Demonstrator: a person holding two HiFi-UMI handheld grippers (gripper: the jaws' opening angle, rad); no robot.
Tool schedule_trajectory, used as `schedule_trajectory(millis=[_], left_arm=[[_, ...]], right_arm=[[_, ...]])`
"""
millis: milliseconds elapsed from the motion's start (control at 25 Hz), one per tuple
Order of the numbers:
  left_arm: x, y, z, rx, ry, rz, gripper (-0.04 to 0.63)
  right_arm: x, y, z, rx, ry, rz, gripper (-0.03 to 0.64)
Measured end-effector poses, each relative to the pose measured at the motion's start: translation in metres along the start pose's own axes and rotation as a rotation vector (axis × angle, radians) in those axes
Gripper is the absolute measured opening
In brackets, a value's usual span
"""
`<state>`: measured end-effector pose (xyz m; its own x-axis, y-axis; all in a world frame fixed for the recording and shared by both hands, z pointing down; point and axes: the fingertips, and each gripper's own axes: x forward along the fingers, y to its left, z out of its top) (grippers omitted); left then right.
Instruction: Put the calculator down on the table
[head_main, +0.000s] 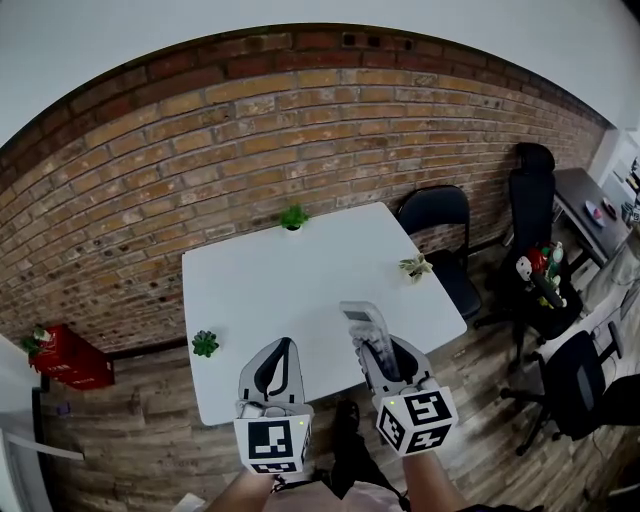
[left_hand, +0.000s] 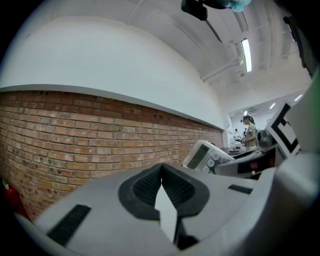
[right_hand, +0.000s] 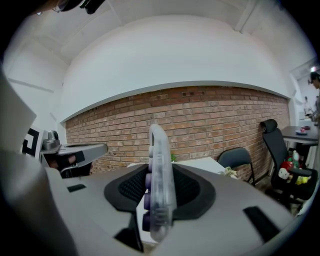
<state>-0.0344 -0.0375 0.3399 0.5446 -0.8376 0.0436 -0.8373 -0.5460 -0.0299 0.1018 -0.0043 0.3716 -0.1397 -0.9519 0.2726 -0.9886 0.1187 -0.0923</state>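
Observation:
A light grey calculator (head_main: 362, 325) stands on edge in my right gripper (head_main: 376, 352), which is shut on its lower half. It hangs over the near right part of the white table (head_main: 300, 270). In the right gripper view the calculator (right_hand: 160, 180) sticks up between the dark pads, purple keys facing left. My left gripper (head_main: 286, 347) is beside it on the left, over the table's near edge, its jaws shut tip to tip on nothing. The left gripper view shows those closed jaws (left_hand: 161, 167) and the calculator (left_hand: 204, 155) off to the right.
Three small potted plants stand on the table: back edge (head_main: 293, 216), right edge (head_main: 415, 266), near left corner (head_main: 205, 343). A black folding chair (head_main: 445, 235) and office chairs (head_main: 535, 200) stand to the right. A brick wall (head_main: 200, 150) runs behind; a red object (head_main: 70, 358) sits on the floor at left.

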Motion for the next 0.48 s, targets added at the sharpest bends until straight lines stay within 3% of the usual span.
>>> schedule_trajectory(millis=[480], left_arm=[[0.13,0.025,-0.025,-0.001,0.094,0.088,0.012]], right_arm=[[0.124,-0.077,0.015,0.011,0.055,0.081,0.135]])
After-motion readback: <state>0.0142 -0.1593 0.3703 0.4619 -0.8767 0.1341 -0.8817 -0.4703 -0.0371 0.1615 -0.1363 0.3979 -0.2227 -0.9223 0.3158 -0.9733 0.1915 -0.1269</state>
